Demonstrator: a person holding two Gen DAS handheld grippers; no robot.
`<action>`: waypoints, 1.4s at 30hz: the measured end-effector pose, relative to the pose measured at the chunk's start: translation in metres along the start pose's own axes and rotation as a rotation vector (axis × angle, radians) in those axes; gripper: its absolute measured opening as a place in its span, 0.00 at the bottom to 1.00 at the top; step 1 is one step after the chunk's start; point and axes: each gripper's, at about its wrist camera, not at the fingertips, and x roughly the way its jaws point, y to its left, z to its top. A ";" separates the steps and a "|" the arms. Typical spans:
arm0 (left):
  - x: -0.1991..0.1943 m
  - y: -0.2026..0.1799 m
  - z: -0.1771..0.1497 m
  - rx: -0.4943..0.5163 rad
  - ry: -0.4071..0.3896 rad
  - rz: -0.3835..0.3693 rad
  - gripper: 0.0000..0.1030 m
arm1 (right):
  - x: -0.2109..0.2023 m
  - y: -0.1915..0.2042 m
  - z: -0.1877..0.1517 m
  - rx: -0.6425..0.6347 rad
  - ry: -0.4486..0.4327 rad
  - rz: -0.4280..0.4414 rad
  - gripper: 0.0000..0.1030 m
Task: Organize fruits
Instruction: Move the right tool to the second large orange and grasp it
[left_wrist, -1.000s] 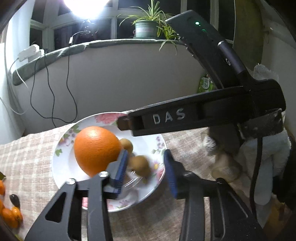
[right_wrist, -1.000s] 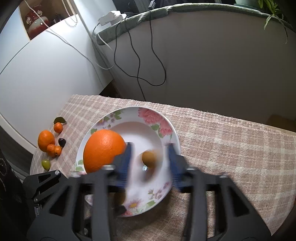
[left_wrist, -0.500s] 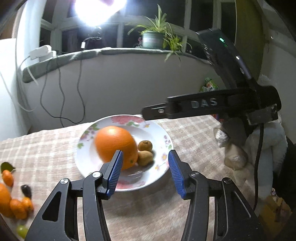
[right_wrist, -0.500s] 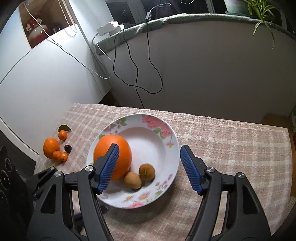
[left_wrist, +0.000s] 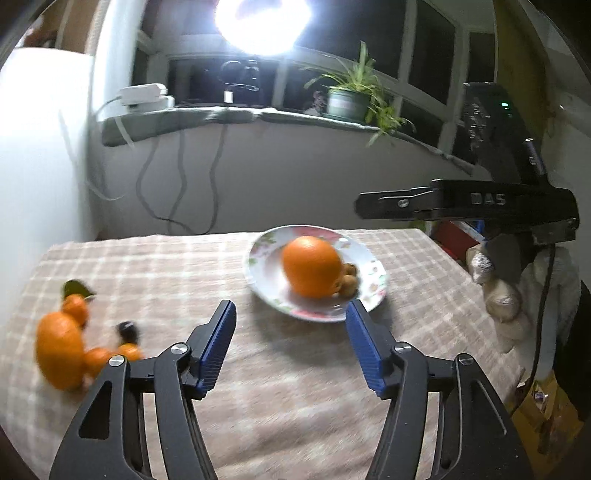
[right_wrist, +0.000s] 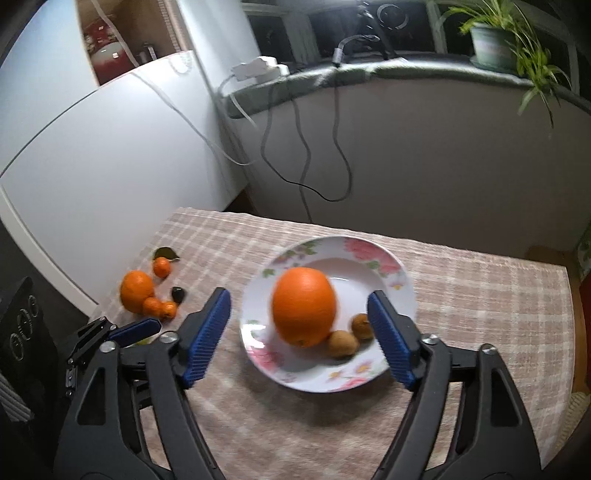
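A floral white plate (right_wrist: 400, 295) (left_wrist: 266, 280) holds a big orange (right_wrist: 303, 311) (left_wrist: 312, 266) and two small brown fruits (right_wrist: 343, 343) (left_wrist: 349, 282). On the cloth to the left lie an orange (right_wrist: 136, 289) (left_wrist: 59, 350), several small tangerines (right_wrist: 159, 307) (left_wrist: 75, 308) and a dark fruit (right_wrist: 178, 294) (left_wrist: 127, 330). My left gripper (left_wrist: 290, 345) is open and empty, above the cloth between the plate and the loose fruit. My right gripper (right_wrist: 299, 332) is open and empty above the plate; its body (left_wrist: 469, 203) shows in the left wrist view.
The table has a checked beige cloth (right_wrist: 480, 295). A white cabinet (right_wrist: 110, 166) stands at the left. A grey wall with hanging cables (right_wrist: 332, 147) is behind. A potted plant (right_wrist: 495, 40) sits on the sill. A bright lamp (left_wrist: 262, 22) glares.
Both grippers have pulled back and up from the plate and opened wider. The left gripper swung left, bringing the loose fruit into view. The brown fruits now rest beside the big orange.
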 end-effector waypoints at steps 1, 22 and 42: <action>-0.005 0.005 -0.002 -0.011 -0.002 0.008 0.63 | 0.000 0.008 0.001 -0.011 -0.002 0.005 0.83; -0.057 0.173 -0.061 -0.418 -0.002 0.153 0.67 | 0.097 0.158 0.018 -0.148 0.167 0.220 0.89; -0.041 0.216 -0.075 -0.583 0.036 0.060 0.67 | 0.186 0.206 0.019 -0.137 0.337 0.271 0.89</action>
